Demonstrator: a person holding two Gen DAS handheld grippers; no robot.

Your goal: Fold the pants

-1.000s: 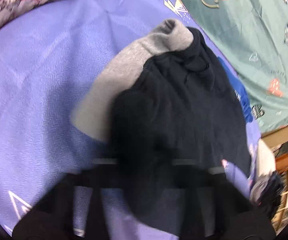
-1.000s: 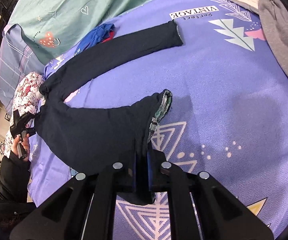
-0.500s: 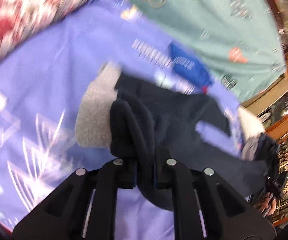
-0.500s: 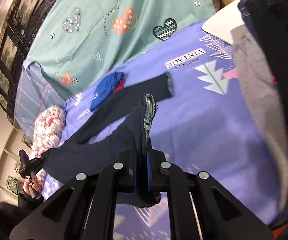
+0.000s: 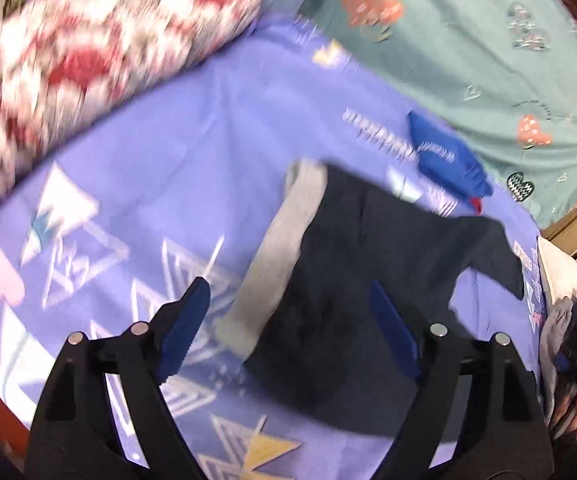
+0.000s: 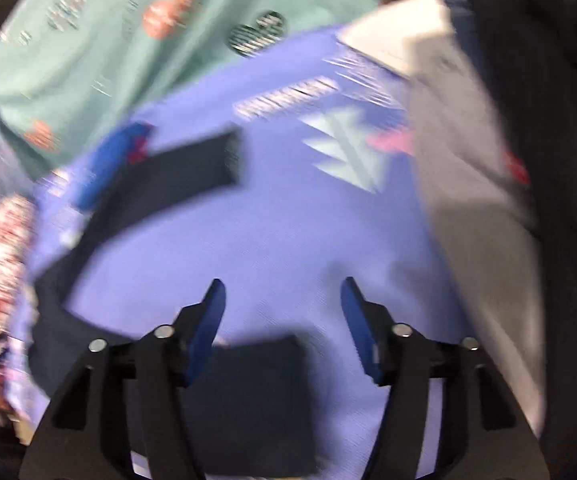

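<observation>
The dark navy pants point(image 5: 368, 280) lie on the purple patterned sheet point(image 5: 188, 168), partly over a grey garment point(image 5: 276, 264). My left gripper point(image 5: 288, 300) is open above the waist end, holding nothing. In the right wrist view the pants point(image 6: 176, 176) lie spread, one leg reaching up to the right, the other leg's end point(image 6: 256, 400) lying below my right gripper point(image 6: 280, 292), which is open and empty. Both views are motion-blurred.
A floral pillow point(image 5: 88, 40) lies at the upper left. A teal sheet point(image 5: 468, 32) covers the back. A blue cloth point(image 5: 444, 156) lies beyond the pants. Grey and dark clothes point(image 6: 488, 184) are piled at the right of the right wrist view.
Both grippers have opened and let go of the pants. The waist and the leg end have dropped onto the sheet. Both grippers have pulled back.
</observation>
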